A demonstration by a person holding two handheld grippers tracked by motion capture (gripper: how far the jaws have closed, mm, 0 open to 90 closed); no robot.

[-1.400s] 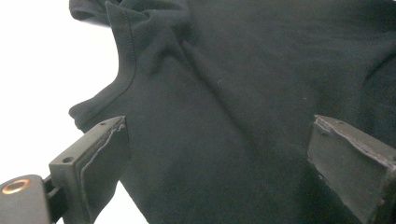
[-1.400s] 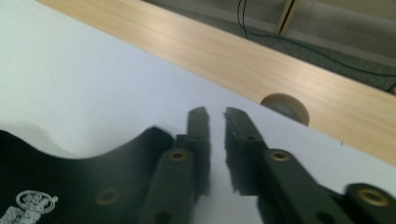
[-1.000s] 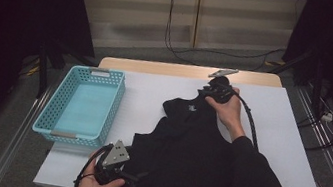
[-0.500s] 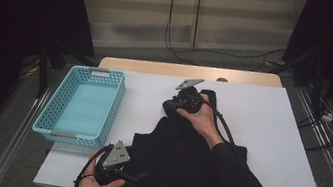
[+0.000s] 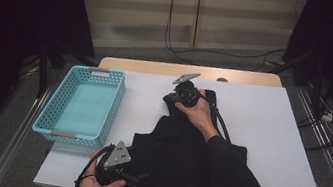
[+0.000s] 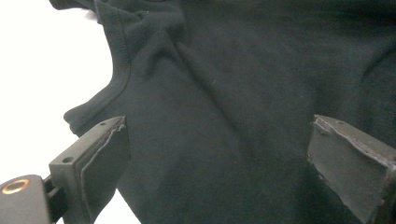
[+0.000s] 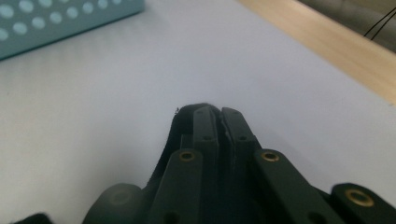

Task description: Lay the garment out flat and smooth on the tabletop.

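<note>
A black shirt (image 5: 180, 151) lies on the white table (image 5: 273, 141), to the right of the blue basket (image 5: 82, 105). The right gripper (image 5: 173, 98) is at the far end of the shirt. Its jaws have just been closing and are now pressed together on a thin fold of the black cloth. The left gripper (image 5: 132, 182) sits at the near end of the shirt, below the basket's near corner. Its jaws stand wide apart over the cloth, pinching nothing. No words or labels can be read on the shirt or the basket.
</note>
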